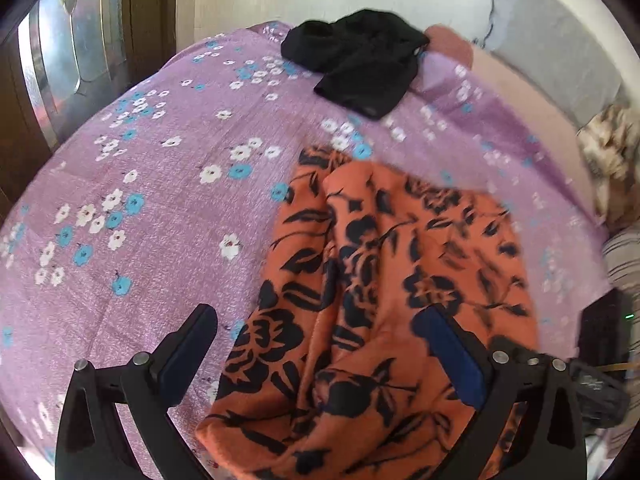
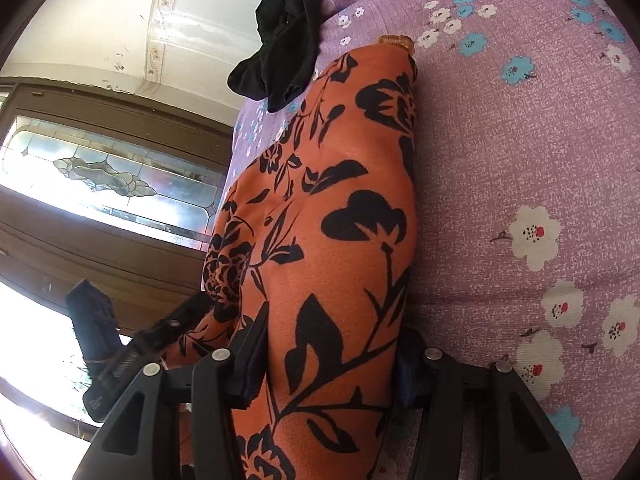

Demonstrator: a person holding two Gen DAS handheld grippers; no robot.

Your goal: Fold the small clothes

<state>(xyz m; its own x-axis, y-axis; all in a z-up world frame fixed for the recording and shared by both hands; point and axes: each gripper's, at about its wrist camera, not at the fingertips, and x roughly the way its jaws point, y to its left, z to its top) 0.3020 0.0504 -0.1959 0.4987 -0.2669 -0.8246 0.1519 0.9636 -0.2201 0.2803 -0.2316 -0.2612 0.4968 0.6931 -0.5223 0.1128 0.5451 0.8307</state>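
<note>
Soft, light, floppy orange floral garment (image 2: 332, 240), best pinched at an edge: right gripper (image 2: 332, 364) clamping it lower centre, left gripper (image 1: 320, 344) wide.

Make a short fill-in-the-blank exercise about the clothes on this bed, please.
1. The orange garment has a ____ flower print.
2. The bedsheet is ____ with small flowers.
3. The crumpled garment farther away is ____.
4. The left gripper has its jaws ____.

Missing words: black; purple; black; open
</note>
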